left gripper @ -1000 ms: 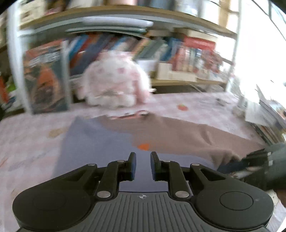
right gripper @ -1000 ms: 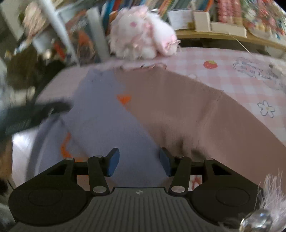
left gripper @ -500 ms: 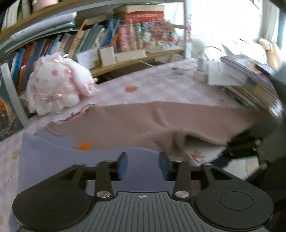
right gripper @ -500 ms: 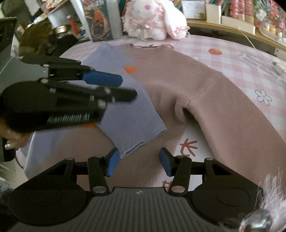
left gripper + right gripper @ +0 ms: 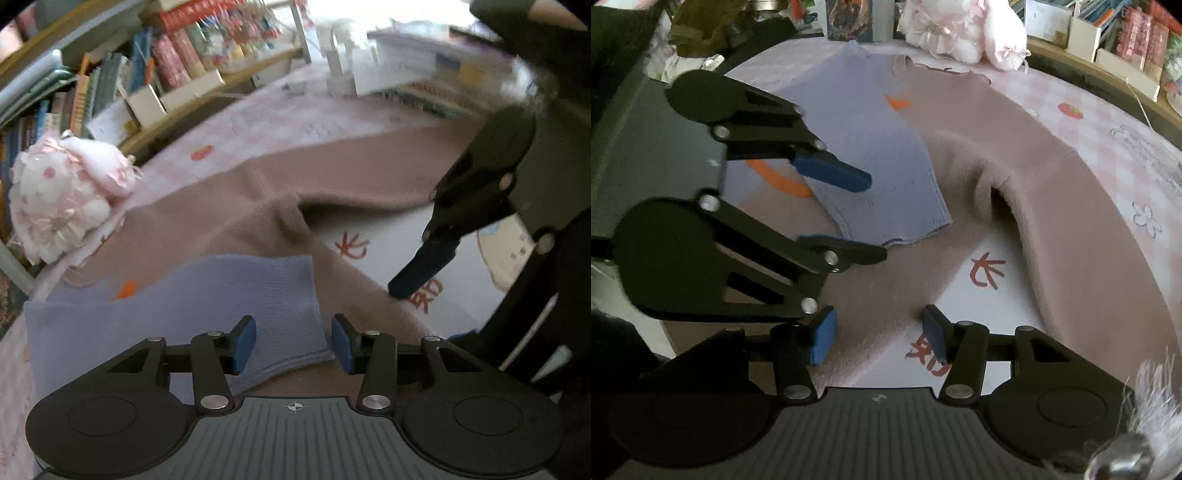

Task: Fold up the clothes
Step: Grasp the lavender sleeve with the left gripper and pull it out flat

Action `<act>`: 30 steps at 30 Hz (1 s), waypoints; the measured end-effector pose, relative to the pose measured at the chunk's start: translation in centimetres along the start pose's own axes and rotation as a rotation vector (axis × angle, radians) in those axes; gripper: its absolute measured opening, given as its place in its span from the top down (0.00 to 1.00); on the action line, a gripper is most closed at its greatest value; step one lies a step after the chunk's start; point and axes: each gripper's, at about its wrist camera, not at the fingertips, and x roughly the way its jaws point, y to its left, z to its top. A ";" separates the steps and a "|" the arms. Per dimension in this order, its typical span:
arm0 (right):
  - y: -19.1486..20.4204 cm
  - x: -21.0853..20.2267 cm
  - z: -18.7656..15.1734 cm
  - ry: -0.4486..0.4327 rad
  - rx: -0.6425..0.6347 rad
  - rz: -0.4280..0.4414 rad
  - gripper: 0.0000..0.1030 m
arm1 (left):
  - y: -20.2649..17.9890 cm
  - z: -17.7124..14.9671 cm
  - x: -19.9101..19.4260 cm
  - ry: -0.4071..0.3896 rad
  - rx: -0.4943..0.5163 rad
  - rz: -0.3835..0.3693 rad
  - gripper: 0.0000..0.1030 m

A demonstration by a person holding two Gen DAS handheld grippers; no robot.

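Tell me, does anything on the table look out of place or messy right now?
Nothing spilled or damaged. The sweater is half folded: its blue sleeve lies across the brown body while the brown sleeve still stretches out, with a bunched wrinkle at the armpit.

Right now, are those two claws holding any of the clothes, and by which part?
Nothing is held. The left gripper is open over the blue sleeve; the right gripper is open above the brown sweater.
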 end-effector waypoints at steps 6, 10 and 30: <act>0.0 0.0 -0.2 -0.002 0.002 0.001 0.50 | -0.7 0.1 0.6 -0.018 0.003 0.044 0.91; 0.1 0.0 -0.1 -0.003 0.013 -0.004 0.50 | 1.2 -0.5 -0.1 -0.048 -0.082 0.089 0.95; 3.6 1.8 0.6 -0.038 0.229 -0.257 0.44 | 33.9 -22.8 -16.4 -0.279 -0.910 0.634 0.97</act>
